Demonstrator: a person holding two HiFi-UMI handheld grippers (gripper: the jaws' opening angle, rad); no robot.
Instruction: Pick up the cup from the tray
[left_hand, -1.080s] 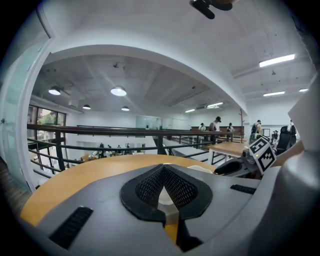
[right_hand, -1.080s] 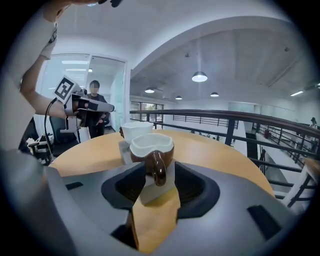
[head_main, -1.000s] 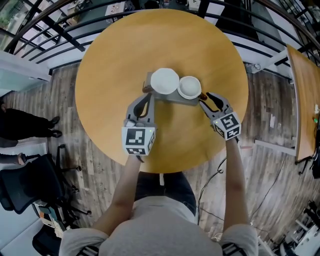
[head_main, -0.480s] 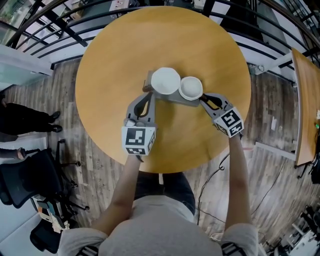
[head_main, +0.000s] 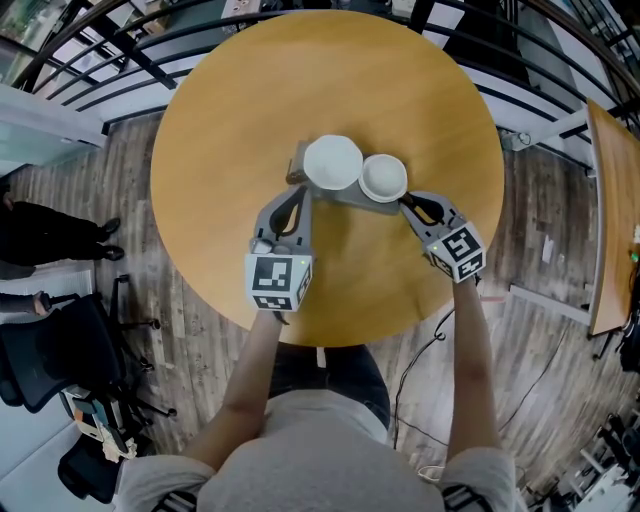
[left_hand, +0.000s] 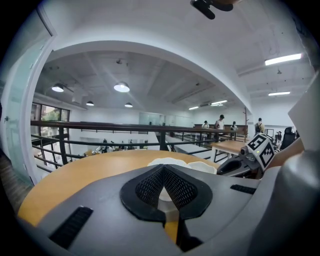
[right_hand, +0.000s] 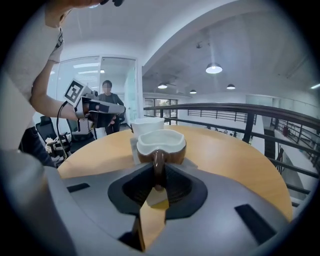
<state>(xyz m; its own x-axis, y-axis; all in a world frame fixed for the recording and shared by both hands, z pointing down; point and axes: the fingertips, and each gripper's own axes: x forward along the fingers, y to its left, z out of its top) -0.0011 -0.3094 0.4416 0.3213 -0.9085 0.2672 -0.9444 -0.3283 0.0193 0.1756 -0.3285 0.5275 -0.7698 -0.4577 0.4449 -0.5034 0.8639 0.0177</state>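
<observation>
Change: almost nothing since the earlier frames; the right gripper (head_main: 408, 201) stays at the cup (head_main: 384, 177), its marker cube only a little shifted, and the left gripper (head_main: 297, 193) has not moved.
Cup: brown outside, white inside, upright on the right part of the grey tray (head_main: 345, 197), just beside a larger white cup (head_main: 331, 162).
Right fingers: narrow, closed on the cup's handle (right_hand: 157, 162), which points toward the person.
Left fingers: tips together, nothing held that I can see, at the tray's near left edge.
Tray: near the middle of the round wooden table (head_main: 330, 80).
</observation>
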